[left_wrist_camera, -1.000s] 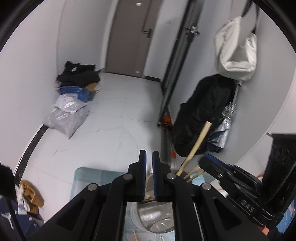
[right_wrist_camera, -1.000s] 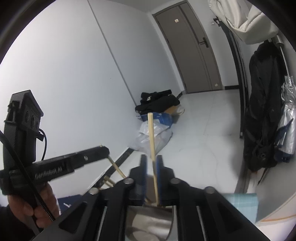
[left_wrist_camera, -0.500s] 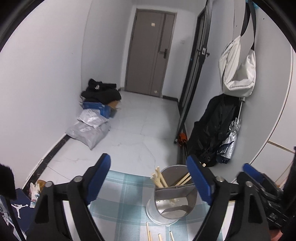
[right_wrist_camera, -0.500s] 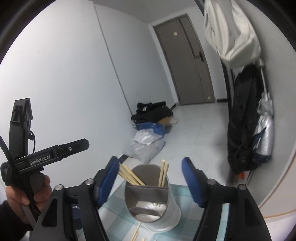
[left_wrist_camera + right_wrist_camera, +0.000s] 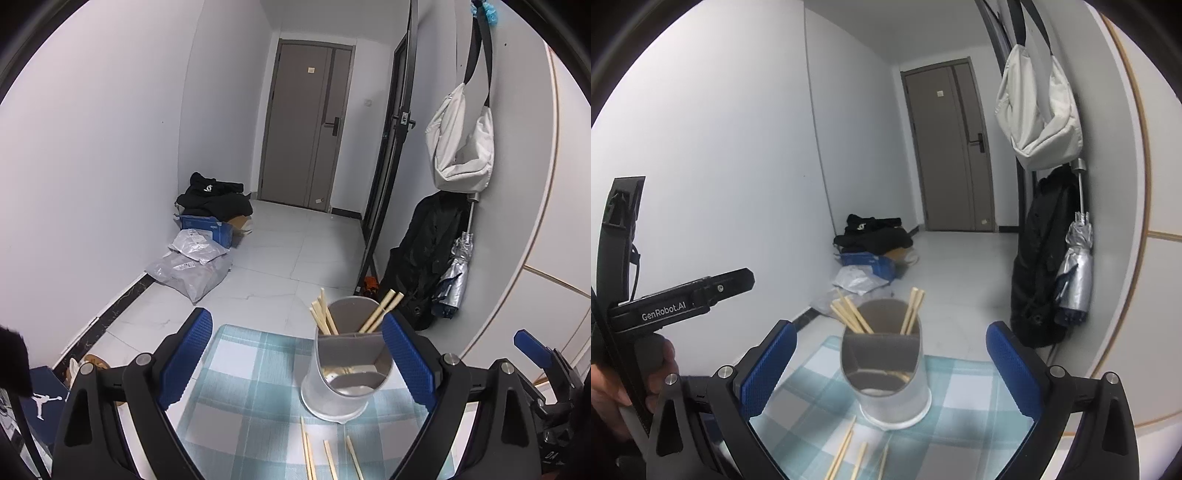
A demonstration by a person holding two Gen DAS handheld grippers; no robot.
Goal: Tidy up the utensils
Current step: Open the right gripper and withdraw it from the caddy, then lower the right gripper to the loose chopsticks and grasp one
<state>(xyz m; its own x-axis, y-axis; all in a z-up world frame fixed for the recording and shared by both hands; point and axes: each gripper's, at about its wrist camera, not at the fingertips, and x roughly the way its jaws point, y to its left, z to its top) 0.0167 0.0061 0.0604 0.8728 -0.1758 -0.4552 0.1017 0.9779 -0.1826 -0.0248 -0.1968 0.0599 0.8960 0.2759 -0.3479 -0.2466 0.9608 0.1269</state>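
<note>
Both the left gripper [image 5: 295, 350] and right gripper [image 5: 888, 362] stand spread and empty above the checked cloth [image 5: 240, 369]. The metal holder [image 5: 345, 363] holds several chopsticks; loose chopsticks [image 5: 325, 458] lie near its base. Best approach: descend low, pinch one stick mid-length.
</note>
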